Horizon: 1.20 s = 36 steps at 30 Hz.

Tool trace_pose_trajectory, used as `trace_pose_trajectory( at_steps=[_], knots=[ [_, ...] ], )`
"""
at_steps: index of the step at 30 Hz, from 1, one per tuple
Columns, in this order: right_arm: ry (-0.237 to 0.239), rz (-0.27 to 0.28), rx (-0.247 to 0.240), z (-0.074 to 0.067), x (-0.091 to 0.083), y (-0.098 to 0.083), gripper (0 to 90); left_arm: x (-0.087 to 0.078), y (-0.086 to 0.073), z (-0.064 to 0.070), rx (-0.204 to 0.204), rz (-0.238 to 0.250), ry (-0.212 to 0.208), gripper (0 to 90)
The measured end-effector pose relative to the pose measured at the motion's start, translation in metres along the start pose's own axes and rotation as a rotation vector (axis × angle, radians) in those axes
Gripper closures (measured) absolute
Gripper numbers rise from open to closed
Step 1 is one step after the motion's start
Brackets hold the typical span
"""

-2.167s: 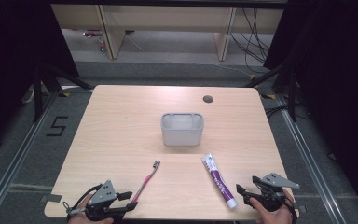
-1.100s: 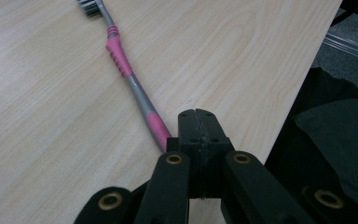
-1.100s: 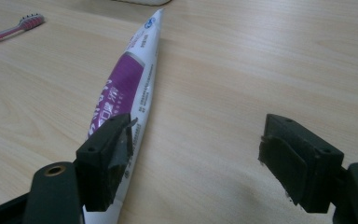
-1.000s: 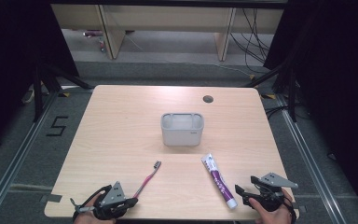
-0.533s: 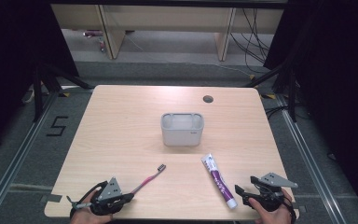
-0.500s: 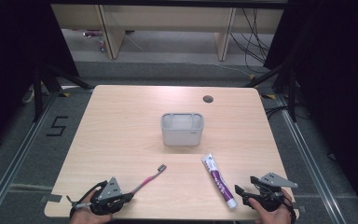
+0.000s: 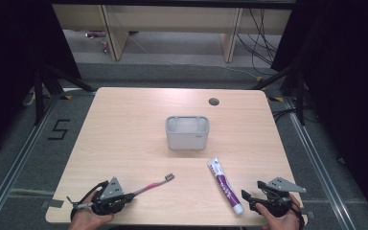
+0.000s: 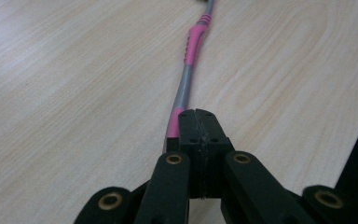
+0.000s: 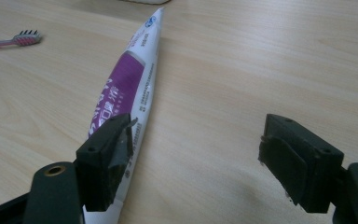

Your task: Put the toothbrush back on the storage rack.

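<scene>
The left claw [image 8: 198, 122] clenches the light, slightly springy pink-and-grey plastic toothbrush [image 8: 186, 77] by its handle end, a sound hold.

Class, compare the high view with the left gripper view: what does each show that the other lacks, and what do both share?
High view alone: the grey box, the toothpaste tube, the right gripper with open jaws, the toothbrush's bristle head, and the table's hole. Left gripper view alone: close up, the jaws meet at the handle's end. Both: the left gripper shut on the pink and grey toothbrush over the wooden table.
</scene>
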State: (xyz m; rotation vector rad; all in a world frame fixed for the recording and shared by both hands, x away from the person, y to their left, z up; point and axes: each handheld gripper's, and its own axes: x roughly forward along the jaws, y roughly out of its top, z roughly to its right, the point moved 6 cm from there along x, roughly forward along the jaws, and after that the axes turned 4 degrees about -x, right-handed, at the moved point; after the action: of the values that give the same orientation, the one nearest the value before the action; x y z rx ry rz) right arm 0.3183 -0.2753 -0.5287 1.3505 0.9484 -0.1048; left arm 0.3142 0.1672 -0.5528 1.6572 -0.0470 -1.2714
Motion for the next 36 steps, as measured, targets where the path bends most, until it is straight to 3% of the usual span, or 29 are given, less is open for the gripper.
trace_pose_trajectory(
  at_steps=[8, 10, 12, 16, 17, 22, 24, 25, 26, 36],
  knots=[
    [0.0, 0.006, -0.002, 0.0, 0.0, 0.0, 25.8, 0.003, 0.002, -0.011, -0.01, -0.007, 0.014, 89.2],
    [0.022, 0.001, 0.046, -0.004, 0.0, 0.0, 25.8, 0.002, 0.003, -0.014, -0.004, -0.014, 0.022, 89.2],
    [0.01, 0.016, 0.048, -0.004, 0.001, 0.0, 25.8, 0.004, 0.004, -0.017, 0.004, -0.013, 0.025, 89.3],
    [0.011, 0.019, 0.048, -0.004, 0.001, 0.0, 25.8, 0.005, 0.006, -0.022, 0.012, -0.035, 0.034, 89.2],
    [0.003, 0.0, 0.042, -0.003, 0.0, 0.0, 25.8, 0.006, 0.008, -0.021, 0.0, -0.021, 0.026, 89.3],
    [0.004, 0.004, 0.039, -0.003, 0.001, 0.0, 25.8, 0.012, 0.011, -0.025, -0.001, -0.029, 0.029, 89.3],
    [-0.004, 0.015, 0.0, 0.0, 0.0, 0.001, 25.8, 0.013, 0.012, -0.027, -0.002, -0.031, 0.033, 89.3],
    [0.006, 0.001, 0.04, -0.003, 0.0, 0.0, 25.8, 0.014, 0.013, -0.028, 0.002, -0.03, 0.031, 89.3],
    [0.007, -0.002, 0.046, -0.003, 0.0, 0.0, 25.8, 0.014, 0.013, -0.029, -0.002, -0.033, 0.035, 89.2],
    [0.004, 0.0, 0.036, -0.002, 0.0, -0.001, 25.8, 0.017, 0.017, -0.029, 0.004, -0.029, 0.022, 89.2]
  ],
)
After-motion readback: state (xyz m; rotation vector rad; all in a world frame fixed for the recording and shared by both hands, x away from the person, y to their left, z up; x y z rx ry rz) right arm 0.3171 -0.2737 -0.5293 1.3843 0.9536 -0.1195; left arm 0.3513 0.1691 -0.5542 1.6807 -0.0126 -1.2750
